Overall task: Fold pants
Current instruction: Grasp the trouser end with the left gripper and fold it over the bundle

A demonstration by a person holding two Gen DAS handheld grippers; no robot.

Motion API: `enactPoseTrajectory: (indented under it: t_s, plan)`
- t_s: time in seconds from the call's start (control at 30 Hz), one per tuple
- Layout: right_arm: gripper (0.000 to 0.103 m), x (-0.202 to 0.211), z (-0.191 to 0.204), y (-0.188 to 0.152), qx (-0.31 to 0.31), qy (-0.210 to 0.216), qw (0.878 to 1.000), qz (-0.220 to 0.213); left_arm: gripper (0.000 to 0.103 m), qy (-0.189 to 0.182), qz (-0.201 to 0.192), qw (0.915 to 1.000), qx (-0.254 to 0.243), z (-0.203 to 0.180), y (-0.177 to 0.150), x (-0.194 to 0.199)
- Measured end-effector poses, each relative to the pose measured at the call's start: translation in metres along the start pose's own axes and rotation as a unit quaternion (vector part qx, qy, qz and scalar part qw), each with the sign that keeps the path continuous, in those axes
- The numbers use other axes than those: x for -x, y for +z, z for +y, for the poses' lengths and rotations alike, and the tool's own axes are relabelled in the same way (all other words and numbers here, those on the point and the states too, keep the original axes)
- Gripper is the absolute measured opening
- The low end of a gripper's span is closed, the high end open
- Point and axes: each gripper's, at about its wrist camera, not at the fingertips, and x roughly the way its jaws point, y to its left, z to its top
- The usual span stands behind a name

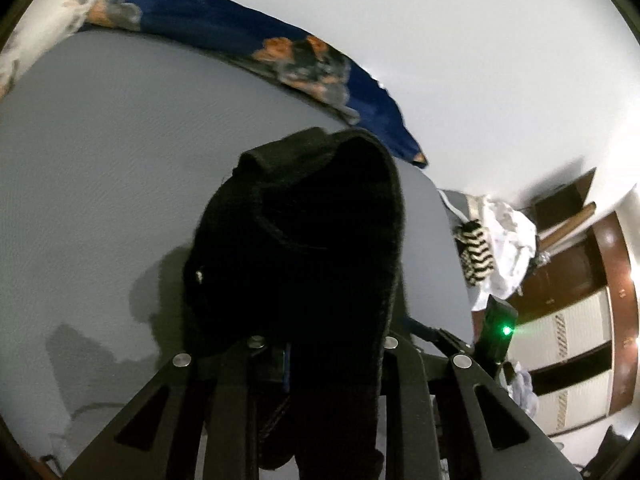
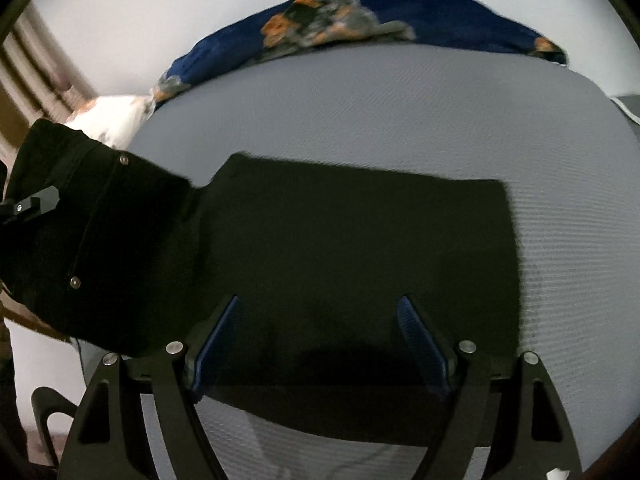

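Black pants (image 2: 340, 248) lie on a grey bed sheet (image 2: 400, 112), the legs flat in the middle of the right wrist view and the waist end raised at the left. My left gripper (image 1: 320, 344) is shut on the waist end of the pants (image 1: 304, 232), which hangs bunched in front of its camera above the sheet (image 1: 100, 160). My left gripper also shows at the left edge of the right wrist view (image 2: 36, 204). My right gripper (image 2: 320, 320) is open and empty, with its blue-padded fingers (image 2: 420, 344) just above the flat pants.
A blue floral blanket (image 1: 240, 36) lies along the far edge of the bed; it also shows in the right wrist view (image 2: 360, 20). Patterned cloths (image 1: 492, 248) are piled past the bed's right edge, near dark wooden furniture (image 1: 580, 264). A white wall is behind.
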Motion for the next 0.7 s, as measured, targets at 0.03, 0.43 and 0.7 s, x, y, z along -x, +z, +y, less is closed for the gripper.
enactPoseTrajectory:
  t_s: [0.03,0.43,0.7]
  plan:
    - [0.078,0.005,-0.009,0.001,-0.009,-0.002,1.0,-0.006,0.021,-0.005,0.004,1.0,-0.003,-0.008,0.001,-0.008]
    - [0.078,0.037,-0.091,0.012,-0.117,-0.015,0.99,-0.074,0.021,-0.024,0.039,0.9989,-0.01,-0.067,0.011,-0.102]
    - [0.078,0.035,-0.116,0.009,-0.15,0.002,0.986,-0.072,0.024,0.02,0.071,0.9961,-0.049,-0.086,-0.005,-0.152]
